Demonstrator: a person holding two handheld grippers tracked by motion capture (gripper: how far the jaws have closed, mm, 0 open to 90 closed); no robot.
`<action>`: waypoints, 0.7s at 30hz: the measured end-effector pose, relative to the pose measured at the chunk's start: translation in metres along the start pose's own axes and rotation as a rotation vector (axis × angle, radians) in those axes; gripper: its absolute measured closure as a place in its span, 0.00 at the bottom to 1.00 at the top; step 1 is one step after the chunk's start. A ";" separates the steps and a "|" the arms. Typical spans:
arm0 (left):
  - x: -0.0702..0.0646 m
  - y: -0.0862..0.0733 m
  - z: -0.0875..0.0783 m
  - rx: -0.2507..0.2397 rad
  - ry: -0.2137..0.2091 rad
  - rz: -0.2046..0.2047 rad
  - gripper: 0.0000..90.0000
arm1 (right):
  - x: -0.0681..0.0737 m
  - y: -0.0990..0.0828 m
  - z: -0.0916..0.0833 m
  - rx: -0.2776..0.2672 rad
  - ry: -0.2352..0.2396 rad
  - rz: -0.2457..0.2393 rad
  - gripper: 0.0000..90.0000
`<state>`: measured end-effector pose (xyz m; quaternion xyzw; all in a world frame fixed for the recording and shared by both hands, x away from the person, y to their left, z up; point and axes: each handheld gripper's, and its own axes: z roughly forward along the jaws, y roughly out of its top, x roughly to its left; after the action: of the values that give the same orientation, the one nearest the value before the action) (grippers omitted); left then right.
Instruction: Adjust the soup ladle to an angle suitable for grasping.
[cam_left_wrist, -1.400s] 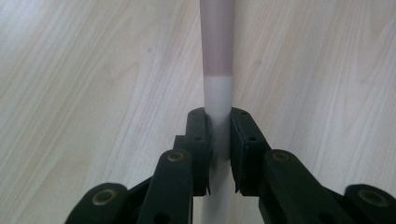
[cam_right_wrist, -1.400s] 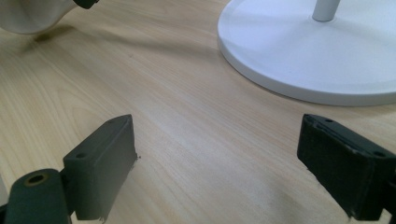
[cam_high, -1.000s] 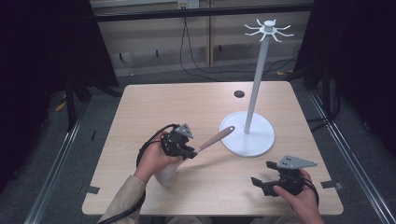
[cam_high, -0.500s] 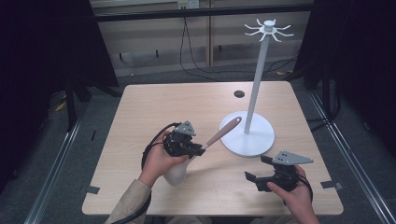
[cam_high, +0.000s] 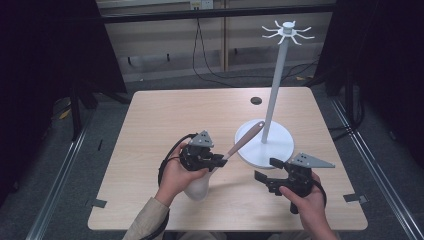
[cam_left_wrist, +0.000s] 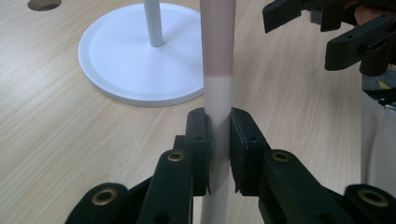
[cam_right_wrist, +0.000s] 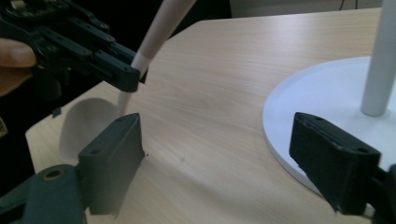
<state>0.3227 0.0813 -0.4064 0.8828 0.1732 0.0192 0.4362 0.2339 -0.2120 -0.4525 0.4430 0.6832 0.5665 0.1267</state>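
Observation:
My left gripper is shut on the white lower part of a long utensil's handle. The pink upper handle slants up to the right, its tip over the base of the white stand. The utensil's pale rounded head hangs below my left hand, near the tabletop. To the right, my right gripper is open and points left toward the utensil. Its jaws have just been closing a little, with nothing between them.
The stand has a tall pole topped by a ring of hooks. Its round base sits right of the table's centre. A dark hole lies in the wooden tabletop behind it.
My left hand shifted slightly right with the utensil, whose handle now stands steeper. My right gripper rose and moved a little left, toward the stand's base.

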 end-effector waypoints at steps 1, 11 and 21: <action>-0.001 -0.001 0.000 -0.014 -0.001 -0.006 0.88 | 0.001 0.002 0.001 -0.005 0.001 0.000 0.23; -0.007 -0.003 0.004 -0.058 -0.013 -0.013 0.88 | 0.012 0.021 0.013 -0.061 0.038 0.022 0.37; -0.013 0.002 0.004 -0.078 -0.025 -0.004 0.88 | 0.021 0.030 0.028 -0.080 0.079 0.044 0.54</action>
<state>0.3116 0.0731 -0.4054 0.8650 0.1687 0.0142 0.4723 0.2544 -0.1790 -0.4277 0.4299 0.6545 0.6131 0.1046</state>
